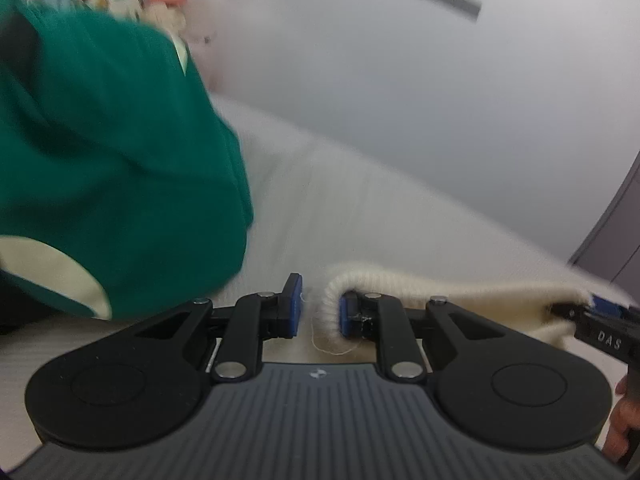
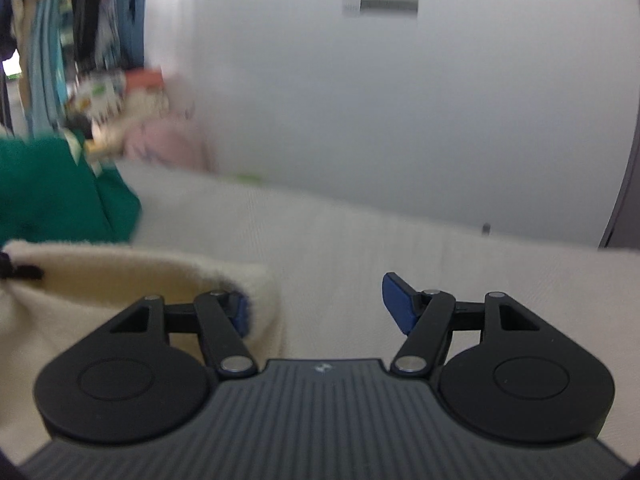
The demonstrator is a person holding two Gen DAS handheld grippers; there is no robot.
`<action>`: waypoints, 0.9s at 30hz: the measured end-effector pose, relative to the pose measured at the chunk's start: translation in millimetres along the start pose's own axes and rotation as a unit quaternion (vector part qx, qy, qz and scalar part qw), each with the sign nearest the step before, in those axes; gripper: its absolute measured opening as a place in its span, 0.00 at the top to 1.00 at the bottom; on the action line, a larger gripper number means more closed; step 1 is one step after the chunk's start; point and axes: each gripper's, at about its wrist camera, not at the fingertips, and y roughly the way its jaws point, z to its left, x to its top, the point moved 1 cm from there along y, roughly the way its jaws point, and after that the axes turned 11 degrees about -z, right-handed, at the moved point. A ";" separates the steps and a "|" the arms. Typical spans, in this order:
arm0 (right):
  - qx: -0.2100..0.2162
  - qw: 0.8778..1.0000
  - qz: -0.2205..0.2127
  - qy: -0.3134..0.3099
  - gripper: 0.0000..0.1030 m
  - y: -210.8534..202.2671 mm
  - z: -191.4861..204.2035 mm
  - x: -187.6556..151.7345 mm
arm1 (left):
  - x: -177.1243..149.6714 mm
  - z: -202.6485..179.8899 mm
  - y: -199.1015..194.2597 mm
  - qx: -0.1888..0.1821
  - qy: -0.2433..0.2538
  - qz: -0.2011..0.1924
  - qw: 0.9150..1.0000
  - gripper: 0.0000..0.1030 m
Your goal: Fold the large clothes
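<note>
While draped over inner pads, cream knit [image 1: 460,284] spans left tongs [image 1: 320,312], right tongs [image 2: 324,308].

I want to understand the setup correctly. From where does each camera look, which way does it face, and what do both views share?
Left wrist: sits on the left gripper, faces forward and downward over the bed; the right gripper and fingers of a hand show at right.
Right wrist: sits on the right gripper, faces likewise; only its own fingers show.
Shared: cream knit garment, green garment, white wall.
</note>
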 end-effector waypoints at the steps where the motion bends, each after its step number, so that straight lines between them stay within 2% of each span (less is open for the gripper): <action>1: 0.001 1.000 0.016 -0.001 0.36 14.0 1.6 -8.3 | -8.4 1.1 16.4 -0.001 0.009 0.014 1.000 0.79; 5: 0.001 0.997 0.071 0.006 0.36 53.2 7.0 -34.5 | -29.2 8.3 66.1 -0.001 0.024 0.055 0.998 0.79; 8: 0.008 0.996 0.089 0.011 0.36 62.9 9.8 -43.7 | -40.9 12.0 95.4 0.006 0.029 0.084 0.996 0.76; 12: 0.008 0.995 0.096 0.010 0.35 63.2 17.4 -46.2 | -45.3 14.6 108.8 0.004 0.027 0.087 0.996 0.74; 14: 0.007 0.995 0.099 0.008 0.35 60.8 19.1 -46.0 | -35.4 22.5 116.3 0.002 0.030 0.093 0.995 0.74; 15: 0.006 0.995 0.101 0.006 0.35 59.7 17.3 -47.8 | -33.4 18.8 106.3 0.000 0.032 0.096 0.995 0.71; 17: 0.004 0.994 0.107 0.007 0.34 59.6 16.4 -45.8 | -29.8 16.1 100.2 0.001 0.029 0.110 0.993 0.53; 18: 0.002 0.994 0.111 0.007 0.34 58.4 16.7 -44.1 | -24.2 14.6 98.1 0.000 0.025 0.117 0.993 0.35; 19: 0.002 0.994 0.113 0.006 0.34 55.9 16.4 -42.8 | -21.1 13.6 97.0 -0.010 0.020 0.124 0.992 0.28; 21: 0.001 0.993 0.114 0.006 0.34 49.2 17.3 -37.7 | -14.4 9.3 92.9 -0.031 0.021 0.133 0.990 0.23; 25: 0.009 0.992 0.123 0.016 0.32 39.9 18.4 -32.8 | -0.6 -3.7 69.9 -0.056 0.040 0.116 0.991 0.19; 27: 0.016 0.991 0.130 0.020 0.21 38.1 24.4 -27.0 | 5.4 -10.2 53.4 -0.061 0.048 0.107 0.991 0.18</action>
